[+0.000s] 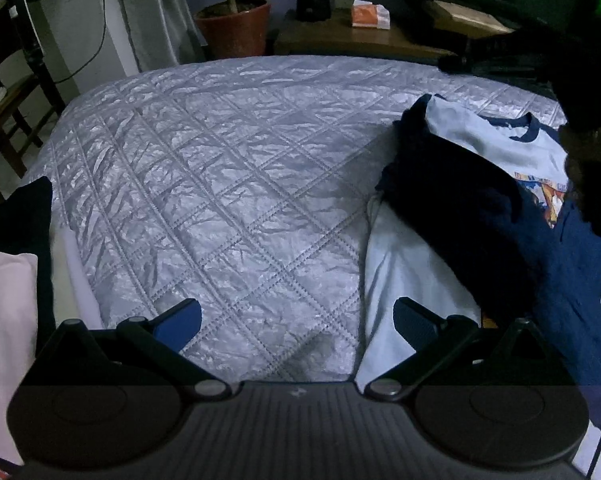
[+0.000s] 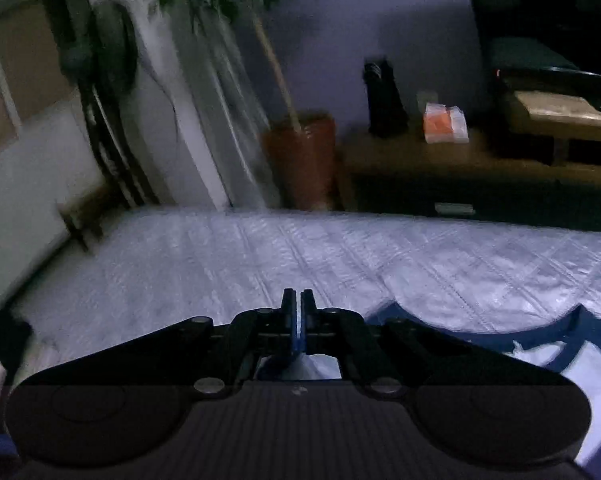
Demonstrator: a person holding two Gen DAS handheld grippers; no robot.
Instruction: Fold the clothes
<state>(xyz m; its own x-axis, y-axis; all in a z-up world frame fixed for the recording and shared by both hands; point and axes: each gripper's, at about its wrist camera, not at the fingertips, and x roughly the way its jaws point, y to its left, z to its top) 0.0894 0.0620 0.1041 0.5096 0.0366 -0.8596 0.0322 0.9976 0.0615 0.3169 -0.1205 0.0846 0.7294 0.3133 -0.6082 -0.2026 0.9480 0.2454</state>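
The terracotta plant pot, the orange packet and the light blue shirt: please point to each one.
Terracotta plant pot (image 1: 236, 30), left wrist view, front wall.
Orange packet (image 1: 370, 14), left wrist view, its middle.
Light blue shirt (image 1: 496, 142), left wrist view, chest below the navy collar.

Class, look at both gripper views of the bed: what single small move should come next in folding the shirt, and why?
Probably lower the open left gripper onto the near edge of the light blue shirt and close on it. The shirt lies rumpled on the quilt with a dark blue sleeve thrown across it. The right gripper is shut, seemingly on cloth, so a second hold would let it be spread.
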